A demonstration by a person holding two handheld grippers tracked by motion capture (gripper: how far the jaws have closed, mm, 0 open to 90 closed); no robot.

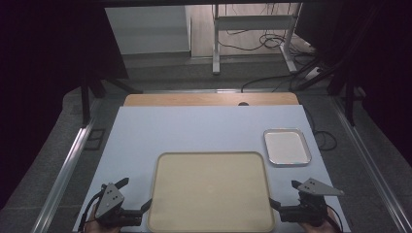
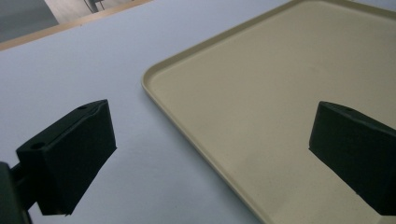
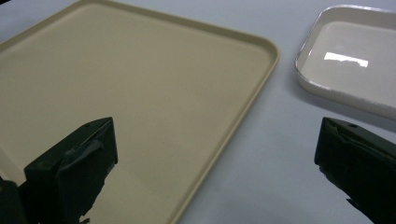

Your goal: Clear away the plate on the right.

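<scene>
So from the high view, the beige tray (image 1: 210, 191) sat on the table (image 1: 194, 128) between the left gripper (image 1: 136, 200) and right gripper (image 1: 281, 194), with a small metal tray (image 1: 287, 146) further back on the right. Left gripper view: jaws wide apart, empty, straddling the tray's rim. Right gripper view: same deal, wide and empty, metal tray just past it.

A small white tray (image 1: 286, 147) with a shiny rim lay empty near the right edge of the pale worktop (image 1: 194, 128), roughly midway along it. A wooden strip (image 1: 194, 99) ran along the worktop's far edge, with a dark hole (image 1: 243, 104) in it. Beyond stood a metal frame (image 1: 216, 43) amid loose cables (image 1: 272, 41) on the grey floor (image 1: 53, 160).
</scene>
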